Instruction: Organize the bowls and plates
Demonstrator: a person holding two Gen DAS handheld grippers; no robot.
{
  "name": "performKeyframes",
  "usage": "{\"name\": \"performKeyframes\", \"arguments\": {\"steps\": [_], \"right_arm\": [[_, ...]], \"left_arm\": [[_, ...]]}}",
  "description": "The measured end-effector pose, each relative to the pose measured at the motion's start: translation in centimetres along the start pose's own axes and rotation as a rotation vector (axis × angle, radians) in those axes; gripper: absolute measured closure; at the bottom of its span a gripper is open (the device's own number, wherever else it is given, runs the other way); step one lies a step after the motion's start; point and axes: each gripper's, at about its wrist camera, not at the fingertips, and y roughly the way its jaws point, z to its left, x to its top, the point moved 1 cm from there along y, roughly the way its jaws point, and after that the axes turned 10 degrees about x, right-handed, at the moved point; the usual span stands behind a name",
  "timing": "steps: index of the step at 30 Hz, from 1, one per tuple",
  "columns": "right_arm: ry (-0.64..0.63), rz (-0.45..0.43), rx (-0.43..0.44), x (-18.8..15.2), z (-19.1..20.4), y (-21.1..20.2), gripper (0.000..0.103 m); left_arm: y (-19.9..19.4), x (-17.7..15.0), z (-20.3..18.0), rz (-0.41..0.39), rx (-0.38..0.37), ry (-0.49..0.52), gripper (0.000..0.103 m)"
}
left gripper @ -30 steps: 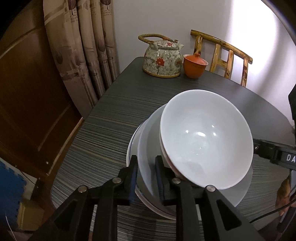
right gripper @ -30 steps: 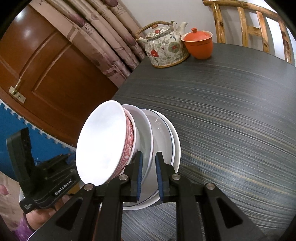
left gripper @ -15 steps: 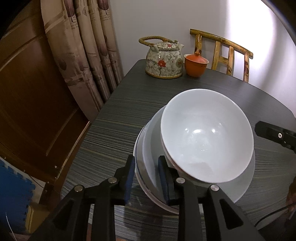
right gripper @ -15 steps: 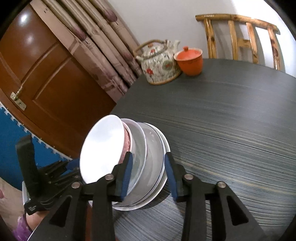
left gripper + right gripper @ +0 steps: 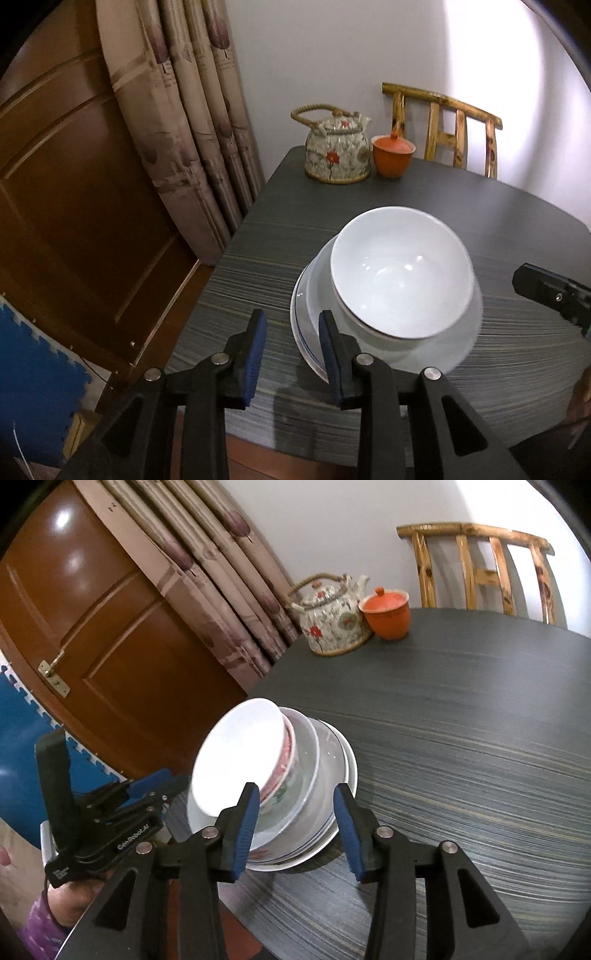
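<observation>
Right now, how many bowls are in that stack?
2 visible, both atop the plates: the white bowl on top, the red-patterned bowl nested beneath it. More could be hidden inside.

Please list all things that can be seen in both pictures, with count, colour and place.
bowls: at least two, white and red-patterned, stacked on plates
plates: at least two, white, table edge
teapot: one, floral, far table corner
cup: one, orange, lidded, beside teapot
table: one, dark grey
chair: one, wooden, behind table
curtain: beige, left
door: brown
left claw: black, blue pads, opening, empty
right claw: same, opening, empty
hand: purple sleeve
</observation>
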Motion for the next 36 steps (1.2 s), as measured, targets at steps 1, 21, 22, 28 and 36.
{"name": "performKeyframes", "arguments": {"steps": [1, 21, 22, 28, 36], "right_arm": [[-0.013, -0.018, -0.005, -0.2, 0.4, -0.4, 0.063], [-0.211, -0.408, -0.187, -4.9, 7.3, -8.4, 0.01], [-0.207, -0.415, -0.187, -4.9, 7.4, -8.5, 0.009], [-0.214, -0.431, -0.201, -5.3, 8.0, -8.7, 0.006], [-0.218, -0.428, -0.194, -5.6, 8.3, -8.9, 0.005]], "left_arm": [[-0.7, -0.1, 0.0, -0.009, 0.003, -0.005, 0.073], [-7.2, -2.0, -1.9, -0.205, 0.025, -0.021, 0.056], [-7.4, -2.0, -2.0, -0.215, 0.029, -0.017, 0.053], [-8.1, -2.0, -2.2, -0.245, -0.016, -0.013, 0.047], [-8.3, -2.1, -2.4, -0.244, -0.058, -0.011, 0.047]]}}
